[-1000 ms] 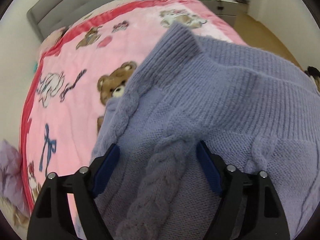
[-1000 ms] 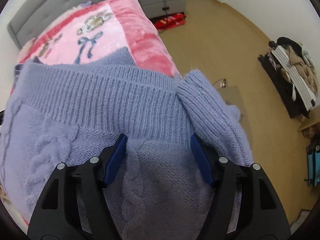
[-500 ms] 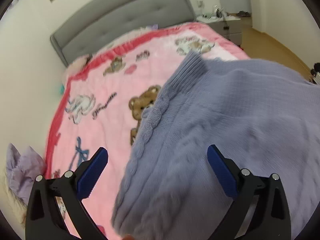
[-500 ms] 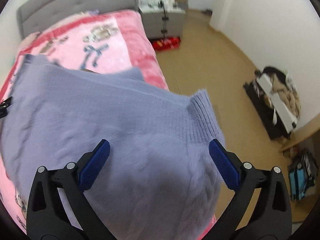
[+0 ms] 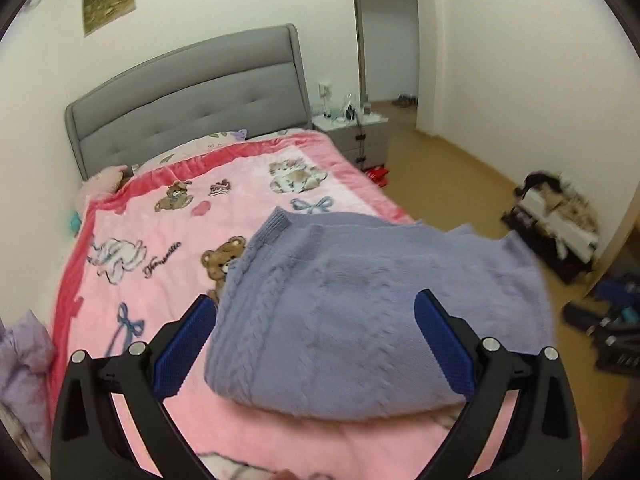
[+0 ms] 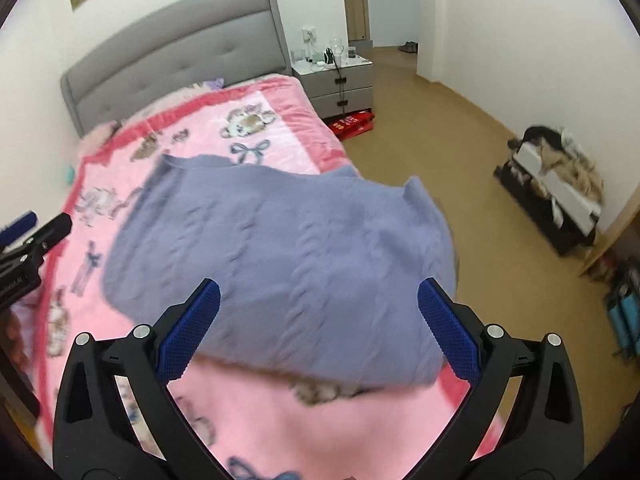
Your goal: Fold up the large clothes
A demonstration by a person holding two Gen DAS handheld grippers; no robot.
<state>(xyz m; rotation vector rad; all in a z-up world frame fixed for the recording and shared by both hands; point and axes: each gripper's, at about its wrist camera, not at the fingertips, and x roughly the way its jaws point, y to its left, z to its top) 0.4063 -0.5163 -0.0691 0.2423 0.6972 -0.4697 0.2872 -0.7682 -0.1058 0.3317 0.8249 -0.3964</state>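
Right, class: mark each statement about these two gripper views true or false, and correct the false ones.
1. The purple sweater lies on the pink blanket. True.
2. The left gripper is clamped on the sweater. False: it is open and holds nothing.
3. The right gripper is open. True.
4. The headboard is red. False: it is grey.
5. A nightstand stands beside the bed. True.
6. The sweater hangs on the door. False: it lies on the bed.
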